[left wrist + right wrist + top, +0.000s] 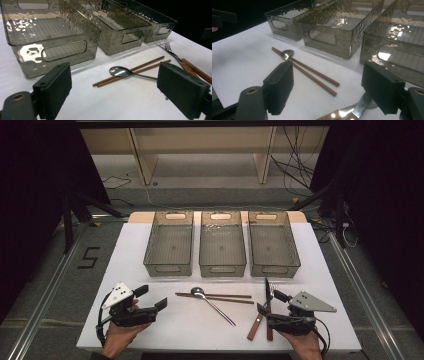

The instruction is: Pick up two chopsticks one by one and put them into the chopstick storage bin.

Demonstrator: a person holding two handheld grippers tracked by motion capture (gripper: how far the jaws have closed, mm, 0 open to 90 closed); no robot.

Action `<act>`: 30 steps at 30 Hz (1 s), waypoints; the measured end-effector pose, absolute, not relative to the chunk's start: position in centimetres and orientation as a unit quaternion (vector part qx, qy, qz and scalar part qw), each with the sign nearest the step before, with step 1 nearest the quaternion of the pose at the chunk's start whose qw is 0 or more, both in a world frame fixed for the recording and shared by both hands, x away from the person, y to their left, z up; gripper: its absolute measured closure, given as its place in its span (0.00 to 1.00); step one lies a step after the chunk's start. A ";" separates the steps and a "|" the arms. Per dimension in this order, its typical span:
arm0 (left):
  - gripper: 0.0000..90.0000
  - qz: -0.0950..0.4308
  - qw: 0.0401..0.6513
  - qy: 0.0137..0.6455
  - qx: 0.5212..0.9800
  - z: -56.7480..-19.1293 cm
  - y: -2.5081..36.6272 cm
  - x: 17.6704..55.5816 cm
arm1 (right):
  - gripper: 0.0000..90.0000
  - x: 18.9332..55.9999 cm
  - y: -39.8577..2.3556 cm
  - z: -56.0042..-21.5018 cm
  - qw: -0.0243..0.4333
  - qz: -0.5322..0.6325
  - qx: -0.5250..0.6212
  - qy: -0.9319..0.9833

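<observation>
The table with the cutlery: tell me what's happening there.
A person holds a gripper in each hand over a white table. Both the left gripper and the right gripper are open and empty. The right one hovers by the wooden-handled knife and fork. The spoon lies across the chopsticks. Three grey bins wait empty.

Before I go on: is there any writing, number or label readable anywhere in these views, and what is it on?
"5": a dark, angular numeral marked on the grey floor left of the white table.
No readable text on the three smoky translucent plastic bins, the pair of brown wooden chopsticks, the silver metal spoon, the wooden-handled fork and knife, or the black grippers.
</observation>
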State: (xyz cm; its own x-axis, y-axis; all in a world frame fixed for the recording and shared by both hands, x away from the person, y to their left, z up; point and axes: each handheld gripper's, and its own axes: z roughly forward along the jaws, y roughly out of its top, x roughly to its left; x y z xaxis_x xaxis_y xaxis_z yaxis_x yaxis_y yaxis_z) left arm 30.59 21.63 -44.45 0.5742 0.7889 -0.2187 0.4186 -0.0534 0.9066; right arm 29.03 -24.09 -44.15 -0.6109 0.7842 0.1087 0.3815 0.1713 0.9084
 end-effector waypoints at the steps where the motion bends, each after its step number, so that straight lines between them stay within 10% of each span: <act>1: 0.13 0.172 0.538 0.428 0.705 -44.5 21.6 30.6 | 0.29 29.0 -24.1 -44.1 0.197 0.509 0.394 0.740; 30: 0.13 0.173 0.537 0.429 0.706 -44.5 21.7 30.7 | 0.33 30.7 -20.9 -41.6 0.168 0.431 0.373 0.804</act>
